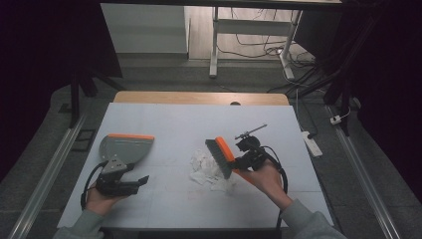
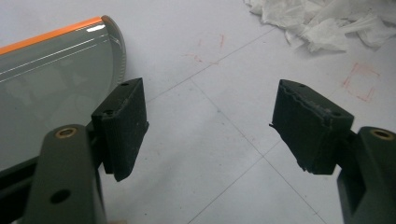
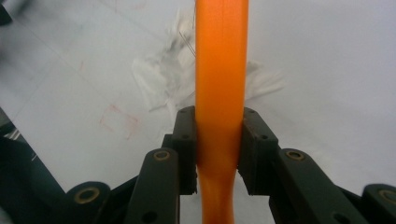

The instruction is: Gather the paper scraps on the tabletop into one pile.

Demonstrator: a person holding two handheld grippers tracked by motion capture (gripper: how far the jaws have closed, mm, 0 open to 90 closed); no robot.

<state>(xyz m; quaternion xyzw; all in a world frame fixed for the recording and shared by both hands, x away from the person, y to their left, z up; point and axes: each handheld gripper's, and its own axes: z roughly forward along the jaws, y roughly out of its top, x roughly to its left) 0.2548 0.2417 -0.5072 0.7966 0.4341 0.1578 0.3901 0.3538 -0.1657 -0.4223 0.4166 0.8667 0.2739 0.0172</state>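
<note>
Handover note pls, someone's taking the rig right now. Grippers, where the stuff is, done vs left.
Right gripper: fingers shut on the orange handle of the brush, bristles at the pile of torn white paper mid-table.
Left gripper: open, nothing between the fingers, resting beside the grey dustpan at the table's left.
Done: brush picked up and brought to the scraps.
Left: dustpan not gripped and apart from the pile; all the paper looks to be on the table, none visible in the pan. Likely next: grip the dustpan, bring it to the pile, sweep in.
</note>
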